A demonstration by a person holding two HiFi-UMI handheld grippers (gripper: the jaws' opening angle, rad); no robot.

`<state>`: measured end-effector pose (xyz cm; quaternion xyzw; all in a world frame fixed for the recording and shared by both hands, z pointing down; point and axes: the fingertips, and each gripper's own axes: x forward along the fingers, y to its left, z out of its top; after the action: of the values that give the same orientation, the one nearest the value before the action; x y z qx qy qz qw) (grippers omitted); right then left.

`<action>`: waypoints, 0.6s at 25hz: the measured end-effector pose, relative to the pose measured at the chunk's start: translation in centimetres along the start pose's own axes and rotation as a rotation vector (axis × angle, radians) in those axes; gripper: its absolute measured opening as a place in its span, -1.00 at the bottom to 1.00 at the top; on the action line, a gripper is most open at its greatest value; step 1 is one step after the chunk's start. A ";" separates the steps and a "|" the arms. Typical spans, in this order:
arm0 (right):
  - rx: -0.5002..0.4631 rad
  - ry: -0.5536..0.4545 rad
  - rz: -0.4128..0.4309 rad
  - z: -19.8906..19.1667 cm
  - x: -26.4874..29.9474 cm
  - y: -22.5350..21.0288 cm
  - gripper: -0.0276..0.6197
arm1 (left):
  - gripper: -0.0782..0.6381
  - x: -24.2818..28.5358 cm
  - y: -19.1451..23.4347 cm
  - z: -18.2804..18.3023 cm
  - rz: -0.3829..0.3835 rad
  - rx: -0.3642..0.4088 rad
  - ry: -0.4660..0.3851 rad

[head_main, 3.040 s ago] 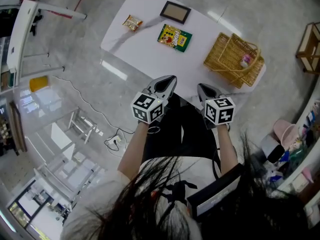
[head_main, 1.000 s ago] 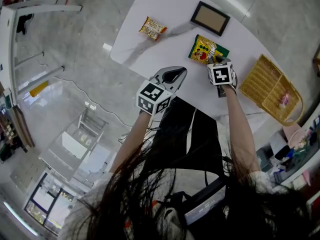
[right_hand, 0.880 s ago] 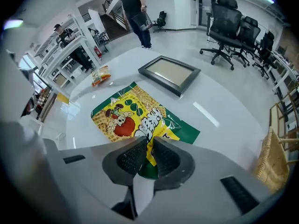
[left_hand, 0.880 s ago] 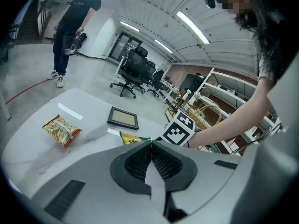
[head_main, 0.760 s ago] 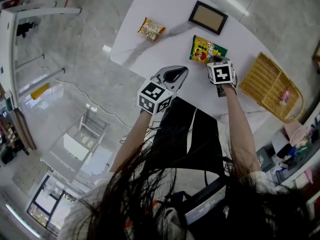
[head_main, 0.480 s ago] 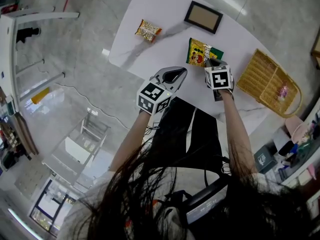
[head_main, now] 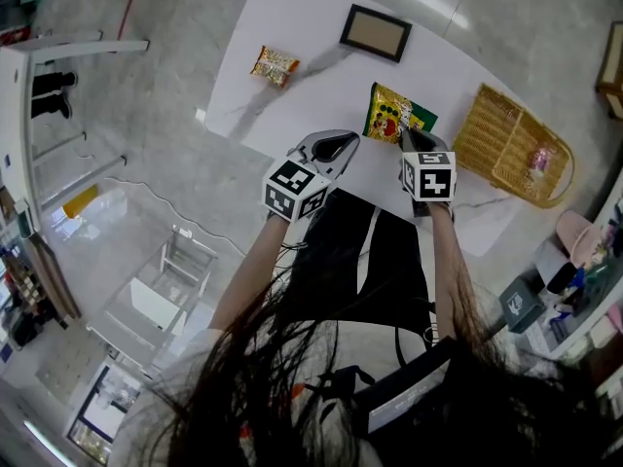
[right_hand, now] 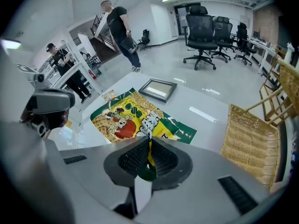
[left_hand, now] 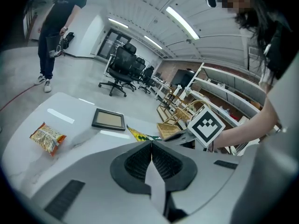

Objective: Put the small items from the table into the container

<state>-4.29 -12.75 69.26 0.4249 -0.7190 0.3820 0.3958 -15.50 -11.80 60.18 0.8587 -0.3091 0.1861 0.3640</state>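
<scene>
A yellow-and-green snack bag (head_main: 394, 113) (right_hand: 133, 118) hangs by its near edge from my right gripper (head_main: 414, 140) (right_hand: 149, 146), which is shut on it and lifted off the white table (head_main: 311, 86). The wicker basket (head_main: 511, 144) (right_hand: 252, 143) stands at the table's right end, with a pink-wrapped item (head_main: 538, 157) inside. A small orange snack packet (head_main: 274, 65) (left_hand: 46, 137) lies at the table's left. My left gripper (head_main: 331, 148) (left_hand: 150, 146) hovers shut and empty by the table's near edge.
A dark picture frame (head_main: 375, 32) (right_hand: 159, 89) lies flat at the table's far side. Office chairs (right_hand: 205, 27) and people (right_hand: 121, 29) stand on the floor beyond. Shelving (left_hand: 224, 97) rises behind the basket.
My right gripper closed on the snack bag's edge and rose with it toward me. The left gripper drifted slightly, still shut.
</scene>
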 end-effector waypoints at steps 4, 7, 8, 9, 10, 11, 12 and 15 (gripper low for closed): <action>0.016 -0.033 -0.031 -0.8 -3.0 -1.2 -0.82 | -0.75 0.7 -1.7 -0.1 -0.029 0.013 0.012; 0.056 -0.050 -0.064 -2.0 -5.0 -2.5 -0.82 | -0.75 1.4 -3.3 -0.1 -0.056 0.037 0.030; 0.077 -0.057 -0.080 -2.4 -5.6 -3.0 -0.82 | -0.75 1.7 -3.9 -0.1 -0.066 0.046 0.036; 0.101 -0.064 -0.097 -2.8 -6.2 -3.7 -0.82 | -0.75 1.9 -4.5 0.0 -0.076 0.054 0.041; 0.128 -0.072 -0.112 -3.3 -6.7 -4.3 -0.82 | -0.75 2.2 -5.1 0.0 -0.085 0.061 0.045; 0.155 -0.079 -0.124 -3.6 -7.1 -4.9 -0.82 | -0.75 2.4 -5.6 0.0 -0.094 0.067 0.049; 0.181 -0.088 -0.135 -3.9 -7.4 -5.4 -0.82 | -0.75 2.6 -6.1 0.0 -0.101 0.073 0.053; 0.251 -0.103 -0.185 -4.5 -7.6 -6.7 -0.82 | -0.75 3.1 -7.0 -0.2 -0.118 0.088 0.069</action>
<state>5.44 -8.73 65.72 0.5546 -0.6426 0.4085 0.3356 -8.53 -9.08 58.44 0.8836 -0.2369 0.2072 0.3467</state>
